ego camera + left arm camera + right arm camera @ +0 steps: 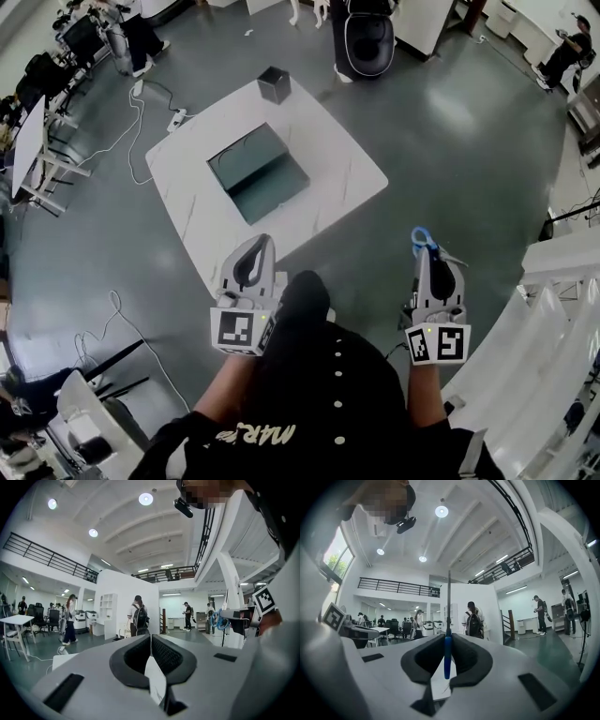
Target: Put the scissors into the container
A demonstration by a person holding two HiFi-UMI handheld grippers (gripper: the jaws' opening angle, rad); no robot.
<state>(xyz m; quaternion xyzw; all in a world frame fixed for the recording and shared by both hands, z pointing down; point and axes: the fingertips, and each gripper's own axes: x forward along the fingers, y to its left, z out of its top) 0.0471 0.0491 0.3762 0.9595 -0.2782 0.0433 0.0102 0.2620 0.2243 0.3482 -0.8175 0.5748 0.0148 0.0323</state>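
Observation:
In the head view my right gripper point(422, 246) is shut on the scissors point(421, 235), whose blue handle sticks out past its tips. In the right gripper view the blue handle point(447, 658) sits between the pads and the thin blade stands straight up. My left gripper point(265, 240) is shut with nothing in it; its tips point(150, 637) meet. Both grippers hang level over the floor, short of the near corner of the white table point(328, 141). The dark open container point(281, 183) lies in the table's middle. The left gripper view shows the right gripper point(225, 619) off to its right.
A small black box point(274, 84) stands at the table's far corner. Cables point(141, 122) trail over the floor at the left. White railings point(553, 300) close in on the right. A desk point(33, 150) stands far left, and people stand in the hall beyond.

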